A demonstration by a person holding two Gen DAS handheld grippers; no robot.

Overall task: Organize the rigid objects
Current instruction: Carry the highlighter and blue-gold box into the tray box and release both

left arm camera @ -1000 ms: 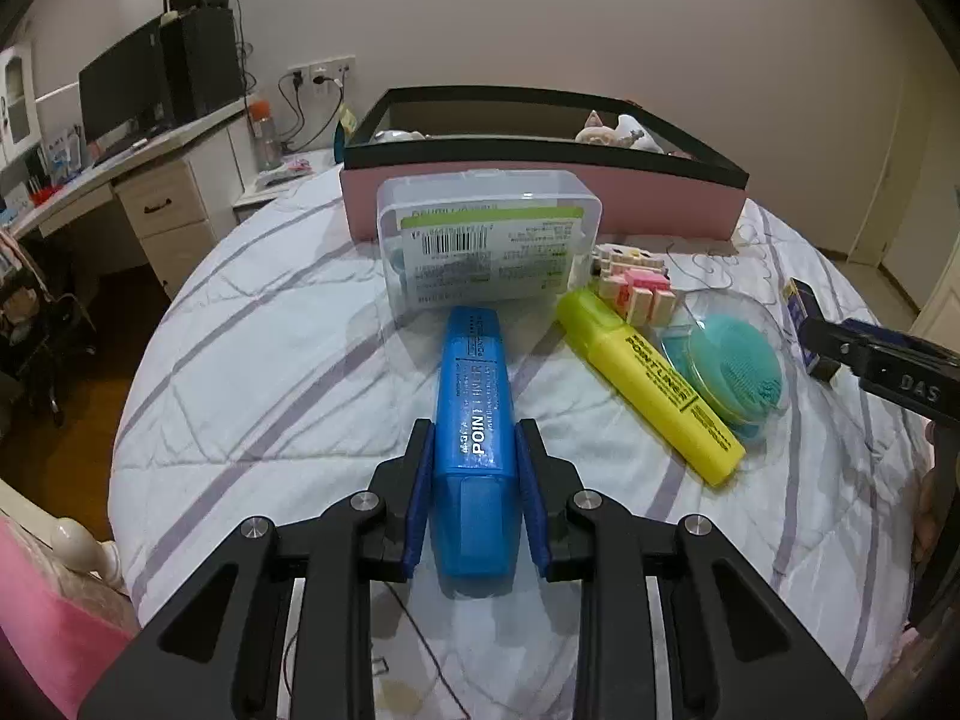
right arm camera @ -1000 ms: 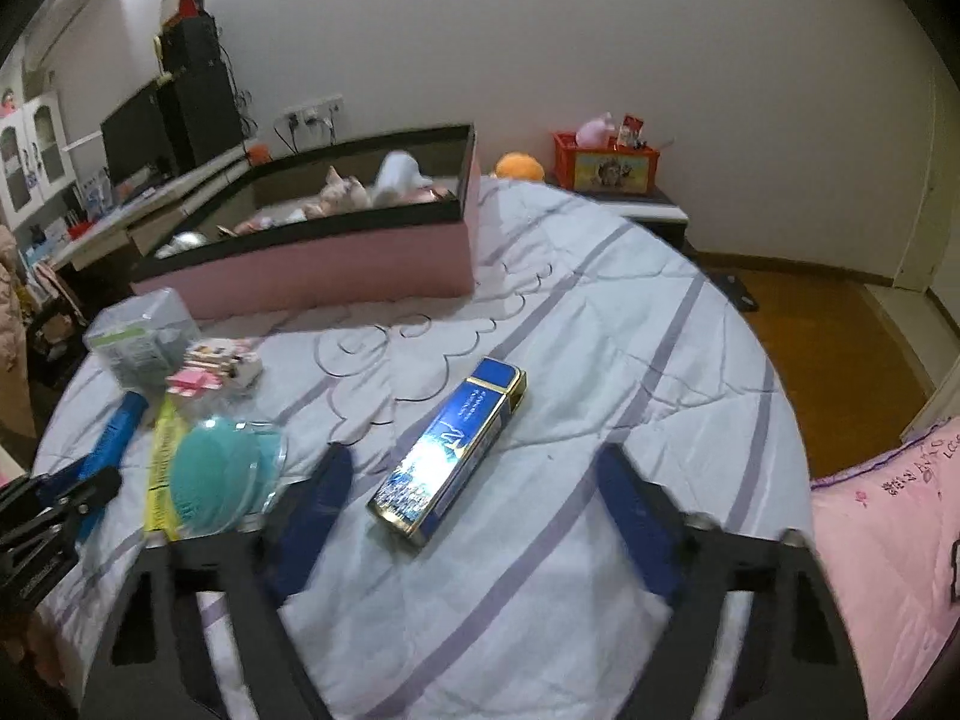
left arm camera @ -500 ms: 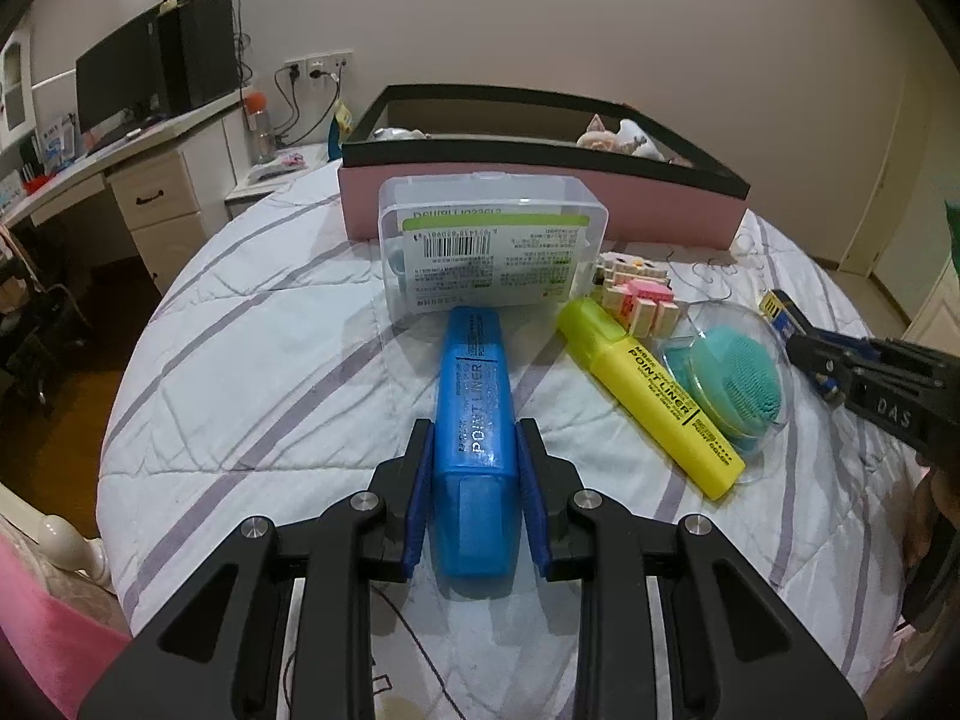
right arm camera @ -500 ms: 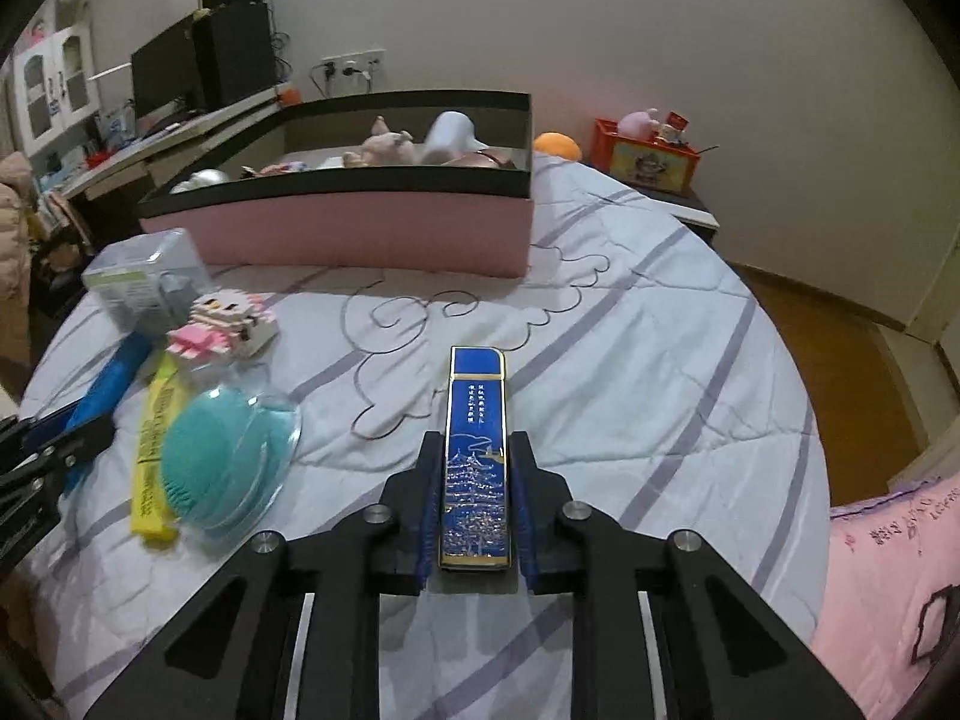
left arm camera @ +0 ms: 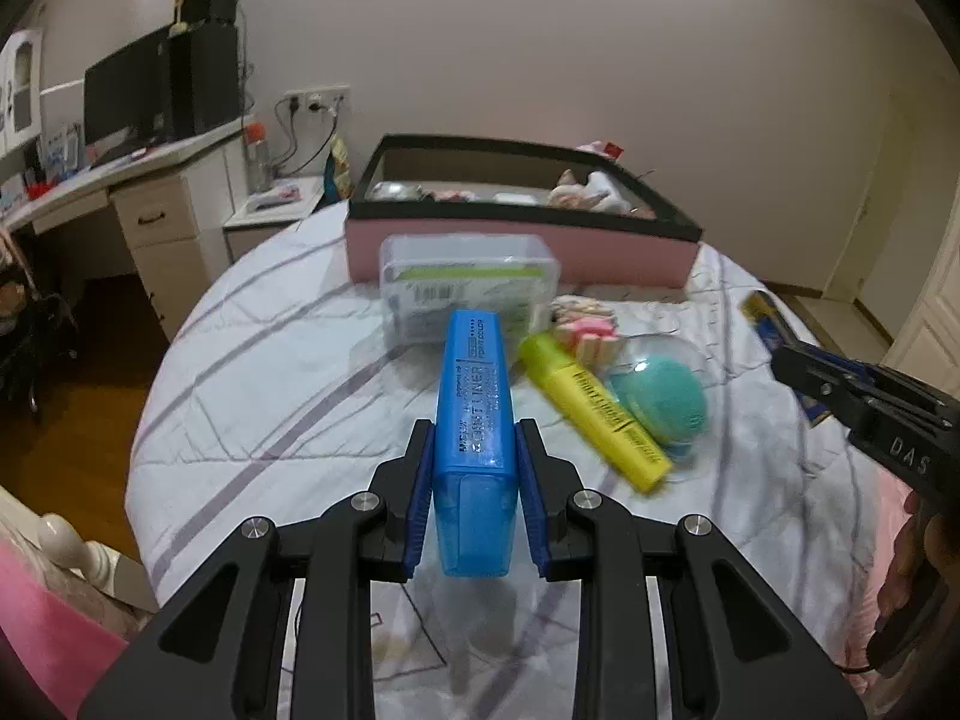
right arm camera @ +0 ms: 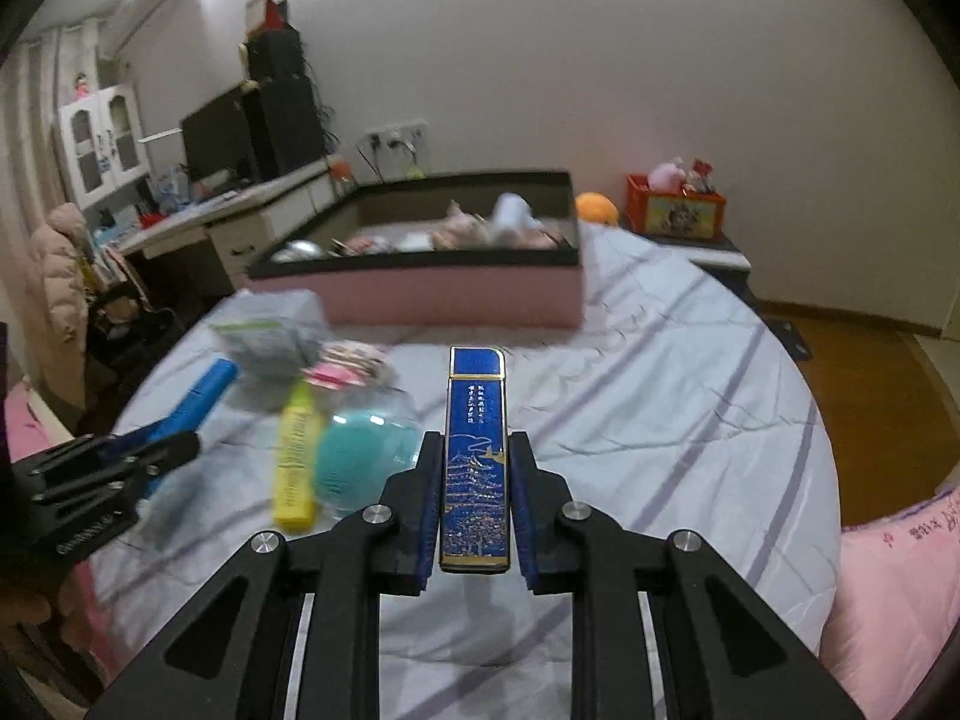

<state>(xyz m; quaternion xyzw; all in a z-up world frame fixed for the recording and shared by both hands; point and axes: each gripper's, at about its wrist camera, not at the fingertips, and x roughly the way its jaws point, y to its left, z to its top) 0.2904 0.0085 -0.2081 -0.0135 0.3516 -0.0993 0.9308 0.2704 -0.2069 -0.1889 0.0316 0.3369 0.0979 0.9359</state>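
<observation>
My left gripper (left arm camera: pixel 474 456) is shut on a blue highlighter (left arm camera: pixel 476 396) and holds it lifted above the bed. My right gripper (right arm camera: pixel 475 468) is shut on a slim dark-blue box with gold print (right arm camera: pixel 475 450), also lifted. A pink box with a black rim (left arm camera: pixel 528 240) (right arm camera: pixel 420 294) stands at the back of the bed and holds several small items. A yellow highlighter (left arm camera: pixel 591 408), a teal brush in a clear dome (left arm camera: pixel 660 399), a clear plastic case (left arm camera: pixel 468 282) and a pink block toy (left arm camera: pixel 585 330) lie on the striped sheet.
The round bed (right arm camera: pixel 690 390) drops off to wooden floor at left and right. A desk with a monitor (left arm camera: pixel 132 102) stands at left. A red toy box (right arm camera: pixel 675 213) sits on a low stand at the back right. A pink pillow (right arm camera: pixel 900 588) lies at right.
Both grippers have risen with their objects: the blue highlighter and the dark-blue box are off the sheet. A second ago the right gripper was open over the box, then it shut.
</observation>
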